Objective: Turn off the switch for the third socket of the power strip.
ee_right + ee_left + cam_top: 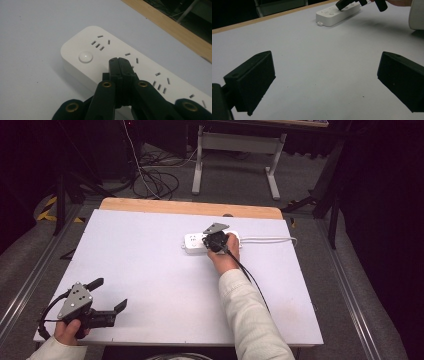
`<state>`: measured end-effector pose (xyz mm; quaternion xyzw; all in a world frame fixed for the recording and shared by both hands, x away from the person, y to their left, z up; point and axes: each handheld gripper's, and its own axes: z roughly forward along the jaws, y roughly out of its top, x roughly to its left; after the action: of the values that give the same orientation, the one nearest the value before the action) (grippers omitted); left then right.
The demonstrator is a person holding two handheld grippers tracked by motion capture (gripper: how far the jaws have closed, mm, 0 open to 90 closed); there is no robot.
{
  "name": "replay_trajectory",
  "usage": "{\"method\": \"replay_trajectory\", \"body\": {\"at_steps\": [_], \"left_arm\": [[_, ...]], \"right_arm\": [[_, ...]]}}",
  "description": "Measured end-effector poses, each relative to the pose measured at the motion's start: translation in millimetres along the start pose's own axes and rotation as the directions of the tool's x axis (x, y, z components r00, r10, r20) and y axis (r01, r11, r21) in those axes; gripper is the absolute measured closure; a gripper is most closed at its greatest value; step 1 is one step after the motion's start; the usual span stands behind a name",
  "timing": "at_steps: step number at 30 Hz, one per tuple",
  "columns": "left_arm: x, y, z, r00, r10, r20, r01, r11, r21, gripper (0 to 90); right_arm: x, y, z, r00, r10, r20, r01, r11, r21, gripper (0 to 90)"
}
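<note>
Power strip (140, 72) ran off frame R in right gripper view; right tool (121, 67) hid sockets beneath; tip contact w/ strip indeterminate.

We see a white power strip (197, 242) lying flat on the white table (150, 270), toward the far edge and right of centre, its long side running roughly along that edge. Its white cable (270, 239) leaves the right end and curves off past the table's right side. In the right gripper view we make out its rounded corners, a round white button (85, 57) near one end, and groups of narrow socket slots (98, 45) spaced along the top face. In the left gripper view we see a small tab (319, 23) jutting from the end nearest us. No plug sits in the sockets we can see.
</note>
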<state>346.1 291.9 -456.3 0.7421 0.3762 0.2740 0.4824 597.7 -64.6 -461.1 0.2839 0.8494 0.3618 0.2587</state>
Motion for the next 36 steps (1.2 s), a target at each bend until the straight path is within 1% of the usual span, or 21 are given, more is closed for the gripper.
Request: {"method": "replay_trajectory", "body": {"at_steps": [1,2,3,6,9,11,16,26,27,28,30,31,32,33,34,35,36], "left_arm": [[0.2,0.0,0.0,1.0,0.002,0.0,-0.002,1.0,0.002,1.8],[0.4,0.0,0.0,1.0,0.002,-0.001,-0.002,1.0,0.002,1.8],[0.5,0.0,-0.1,1.0,0.002,-0.003,-0.002,1.0,0.001,1.8],[0.4,0.2,-0.6,1.0,0.006,-0.003,-0.006,1.0,-0.001,1.8],[-0.4,0.3,-0.2,1.0,0.0,0.002,0.0,1.0,-0.001,1.8],[-0.1,0.4,-0.1,1.0,0.009,-0.002,-0.009,1.0,0.001,1.8],[0.0,0.7,0.3,0.9999,0.012,-0.002,-0.012,0.9999,0.002,1.8],[0.0,0.4,0.7,1.0,0.005,0.0,-0.005,1.0,0.003,1.8],[-0.1,0.4,0.6,1.0,0.002,0.002,-0.002,1.0,0.003,1.8],[0.0,0.4,0.6,1.0,0.002,0.001,-0.002,1.0,0.003,1.8],[0.2,0.1,0.8,1.0,0.005,-0.001,-0.005,1.0,0.005,1.8],[0.4,0.2,0.7,1.0,0.004,-0.001,-0.004,1.0,0.005,1.8],[0.3,0.2,0.7,1.0,0.0,0.0,0.0,1.0,0.004,1.8],[0.3,0.3,0.6,1.0,0.0,-0.001,0.0,1.0,0.004,1.8],[0.0,0.3,0.7,1.0,0.001,-0.002,-0.001,1.0,0.005,1.8],[-0.1,0.3,0.8,1.0,0.006,-0.003,-0.006,1.0,0.006,1.8],[-0.2,0.4,0.9,1.0,0.007,-0.002,-0.007,1.0,0.006,1.8]], "right_arm": [[1.3,0.4,-0.9,1.0,-0.007,0.004,0.007,1.0,-0.016,90.0],[1.4,1.1,-2.0,1.0,0.004,-0.003,-0.004,0.999,-0.032,90.0],[0.7,3.4,-4.6,0.9994,0.031,-0.013,-0.031,0.998,-0.054,90.0],[0.3,6.3,-8.1,0.999,0.038,-0.024,-0.039,0.997,-0.06,90.0],[0.3,10.6,-15.1,0.9989,0.039,-0.026,-0.041,0.996,-0.075,90.0],[0.0,12.9,-19.9,0.9988,0.039,-0.028,-0.041,0.996,-0.084,90.0],[-2.2,16.9,-29.4,0.9984,0.042,-0.037,-0.045,0.994,-0.1,90.0],[-4.4,21.2,-40.9,0.9976,0.048,-0.051,-0.054,0.989,-0.135,90.0],[-5.5,22.1,-45.2,0.9962,0.066,-0.057,-0.074,0.986,-0.149,75.8],[-5.5,22.1,-45.2,0.9962,0.066,-0.057,-0.074,0.986,-0.149,75.8],[-6.5,23.0,-50.2,0.9944,0.078,-0.071,-0.088,0.984,-0.157,67.6],[-7.5,23.9,-57.0,0.9948,0.078,-0.065,-0.088,0.982,-0.167,61.7],[-7.5,23.9,-57.0,0.9948,0.078,-0.065,-0.088,0.982,-0.167,61.7],[-8.7,24.7,-64.9,0.9936,0.089,-0.07,-0.1,0.979,-0.179,56.6],[-8.7,24.7,-64.9,0.9936,0.089,-0.07,-0.1,0.979,-0.179,56.6],[-9.3,25.1,-68.8,0.993,0.093,-0.074,-0.105,0.977,-0.185,54.0],[-10.0,25.5,-77.0,0.9919,0.098,-0.081,-0.112,0.975,-0.193,49.1]]}}
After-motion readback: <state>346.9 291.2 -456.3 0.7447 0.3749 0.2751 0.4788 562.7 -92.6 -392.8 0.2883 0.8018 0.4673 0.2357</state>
